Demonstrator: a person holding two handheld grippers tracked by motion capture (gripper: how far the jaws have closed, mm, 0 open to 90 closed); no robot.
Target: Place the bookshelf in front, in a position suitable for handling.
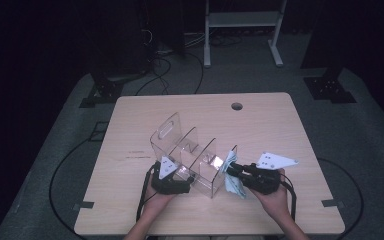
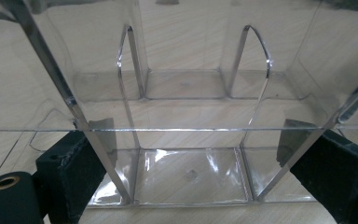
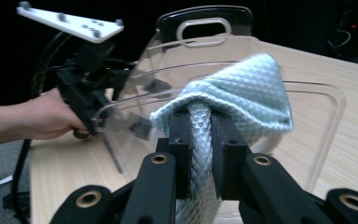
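— Right gripper (image 3: 199,121): how is it seen at the table's near edge?

— Jaws nearly closed, and a pale blue quilted cloth (image 3: 242,93) is pinched between them, its free end draped forward over the fingertips. In the high view the same gripper (image 1: 228,167) is held level, pointed toward the left across the table.

— And what is faced by it?

— A clear acrylic organizer (image 1: 190,155) with a handle cut-out and upright dividers is met just beyond the cloth; its open end wall is almost touched by the fabric. The box's long axis is laid diagonally, from near right to far left.

— Is the box steadied?

— It is gripped at its near left wall by the left gripper (image 1: 169,176), whose pads (image 2: 74,158) are seen clamped against the clear panel on the wooden table (image 1: 280,130).

— So the coming move is judged how?

— A short push leftward into the nearest compartment appears to be required.
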